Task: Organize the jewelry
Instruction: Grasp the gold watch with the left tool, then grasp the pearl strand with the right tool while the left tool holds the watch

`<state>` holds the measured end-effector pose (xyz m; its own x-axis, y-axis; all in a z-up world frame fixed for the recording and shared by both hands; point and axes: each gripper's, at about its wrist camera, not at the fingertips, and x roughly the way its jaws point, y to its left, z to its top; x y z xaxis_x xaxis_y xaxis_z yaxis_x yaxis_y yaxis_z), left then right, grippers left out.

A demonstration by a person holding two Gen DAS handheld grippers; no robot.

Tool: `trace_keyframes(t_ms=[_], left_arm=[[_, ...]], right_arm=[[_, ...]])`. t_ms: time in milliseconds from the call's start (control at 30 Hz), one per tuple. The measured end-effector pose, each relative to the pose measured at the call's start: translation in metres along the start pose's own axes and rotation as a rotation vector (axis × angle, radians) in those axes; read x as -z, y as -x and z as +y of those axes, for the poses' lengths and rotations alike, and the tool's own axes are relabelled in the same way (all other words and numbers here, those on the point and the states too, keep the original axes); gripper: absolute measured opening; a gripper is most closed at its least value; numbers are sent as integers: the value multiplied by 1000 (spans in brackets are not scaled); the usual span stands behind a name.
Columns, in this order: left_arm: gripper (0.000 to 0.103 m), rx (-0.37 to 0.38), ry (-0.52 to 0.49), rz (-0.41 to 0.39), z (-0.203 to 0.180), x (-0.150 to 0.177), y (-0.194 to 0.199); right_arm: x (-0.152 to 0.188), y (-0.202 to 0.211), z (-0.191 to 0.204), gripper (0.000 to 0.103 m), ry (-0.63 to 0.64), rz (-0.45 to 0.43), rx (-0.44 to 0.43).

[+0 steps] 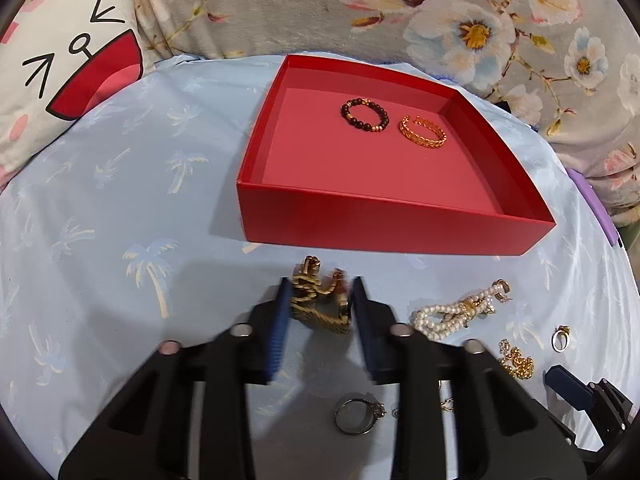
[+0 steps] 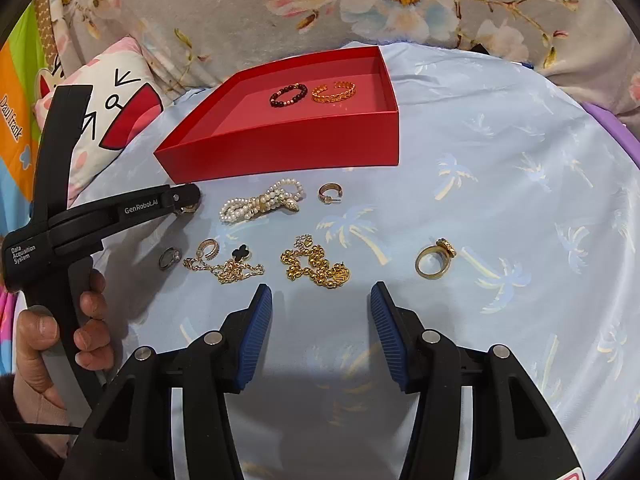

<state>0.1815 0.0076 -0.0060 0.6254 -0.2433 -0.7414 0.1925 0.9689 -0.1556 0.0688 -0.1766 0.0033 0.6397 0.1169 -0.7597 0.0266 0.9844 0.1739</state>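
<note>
A red tray (image 1: 392,232) (image 2: 280,156) lies on the blue cloth and holds a dark bead bracelet (image 1: 365,115) (image 2: 289,95) and an orange-gold cuff (image 1: 423,132) (image 2: 333,92). My left gripper (image 1: 320,300) is shut on a chunky gold chain bracelet (image 1: 318,300) just in front of the tray; in the right wrist view its tip (image 2: 186,200) hides the bracelet. My right gripper (image 2: 321,300) is open and empty, just behind a gold bead chain (image 2: 316,266). A pearl bracelet (image 1: 452,314) (image 2: 260,202) lies beside the left gripper.
On the cloth lie a gold hoop earring (image 2: 330,193), a gold ring (image 2: 434,260), a silver ring (image 1: 354,416) (image 2: 169,258), and a thin chain with a black clover (image 2: 228,264). A cartoon pillow (image 1: 60,92) and a floral blanket (image 1: 400,8) border the far edge.
</note>
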Motion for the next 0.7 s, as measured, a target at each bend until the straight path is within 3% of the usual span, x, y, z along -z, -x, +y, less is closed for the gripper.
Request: trace_keyframes(t_ms=[133,500,700], left_arm=[[9,46,3,2,0,2,2],[8,55,39,-42,14,27,33],[8,58,61,-53,20,33,41]], right_arm=[[0,1,1,51,2,-3,0],[-19,-10,21,51,35,-15,-70],[-39,-36,28,51,-18,34,-156]])
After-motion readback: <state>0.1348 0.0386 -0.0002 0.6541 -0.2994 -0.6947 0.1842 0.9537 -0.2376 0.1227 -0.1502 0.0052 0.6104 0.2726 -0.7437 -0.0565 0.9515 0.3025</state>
